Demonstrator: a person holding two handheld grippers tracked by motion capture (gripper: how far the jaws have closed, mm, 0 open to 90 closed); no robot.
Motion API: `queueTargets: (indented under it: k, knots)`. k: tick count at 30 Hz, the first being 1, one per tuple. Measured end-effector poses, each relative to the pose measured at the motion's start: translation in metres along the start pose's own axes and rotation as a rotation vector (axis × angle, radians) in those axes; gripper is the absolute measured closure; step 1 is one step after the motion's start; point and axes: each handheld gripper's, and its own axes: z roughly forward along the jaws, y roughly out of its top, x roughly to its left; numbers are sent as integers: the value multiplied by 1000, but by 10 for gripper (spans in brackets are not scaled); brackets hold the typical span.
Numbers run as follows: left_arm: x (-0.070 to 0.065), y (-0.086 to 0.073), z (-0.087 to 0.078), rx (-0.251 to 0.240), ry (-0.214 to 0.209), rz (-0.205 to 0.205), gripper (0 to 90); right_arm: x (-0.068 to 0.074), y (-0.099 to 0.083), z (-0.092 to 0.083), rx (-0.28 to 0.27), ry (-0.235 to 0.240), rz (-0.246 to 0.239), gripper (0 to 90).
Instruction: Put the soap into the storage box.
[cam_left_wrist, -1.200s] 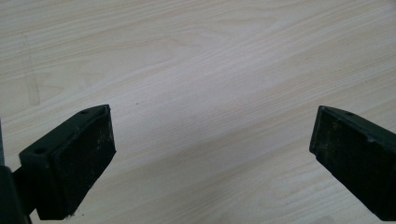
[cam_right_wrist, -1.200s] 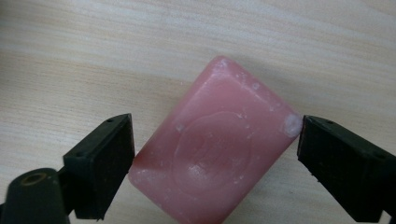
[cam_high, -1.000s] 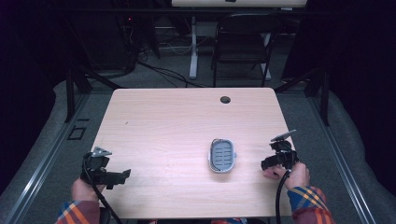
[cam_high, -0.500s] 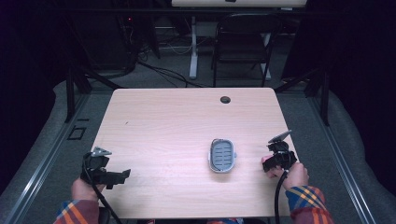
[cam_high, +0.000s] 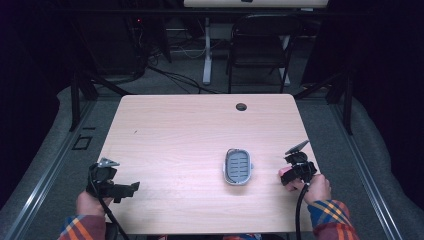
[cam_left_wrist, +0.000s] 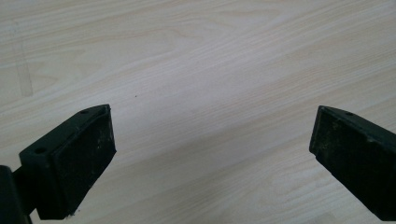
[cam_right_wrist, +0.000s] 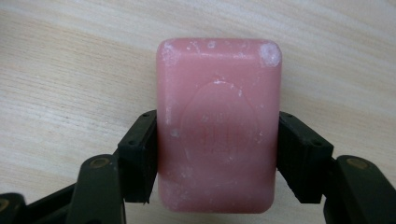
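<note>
Right gripper (cam_high: 288, 174) drawn slightly back toward the table (cam_high: 190, 130) edge at 4 o'clock, jaws clamped on pink soap bar (cam_right_wrist: 217, 123) (scuffed white), soap dish (cam_high: 238, 166) just beside, left gripper (cam_left_wrist: 212, 154) wide apart at 8 o'clock.

Plaid orange-blue sleeves (cam_high: 330, 214); black claws (cam_right_wrist: 218, 161), screw holes, black trailing cables (cam_high: 298, 210).

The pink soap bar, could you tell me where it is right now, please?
The soap bar sits clamped between the jaws of the right gripper, near the table's right edge, just right of the grey soap dish.
</note>
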Motion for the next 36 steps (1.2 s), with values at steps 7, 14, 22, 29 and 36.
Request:
queueTargets:
  k: [7, 14, 22, 29, 36]
  knots:
    - [1, -7, -4, 9, 24, 4, 0, 9, 8, -2, -19, 32, -32, 371]
    - [1, -9, -7, 12, 22, -1, 2, 10, 10, -7, -48, 42, -35, 371]
    - [2, -9, -7, 20, 13, 17, 5, 3, 12, -15, -7, 34, -53, 371]
    - [2, -10, -7, 18, 17, 15, 5, 4, 18, -19, -9, 21, -55, 371]
    - [1, -10, -7, 18, 19, 14, 5, 12, 26, -30, -36, 27, -69, 371]
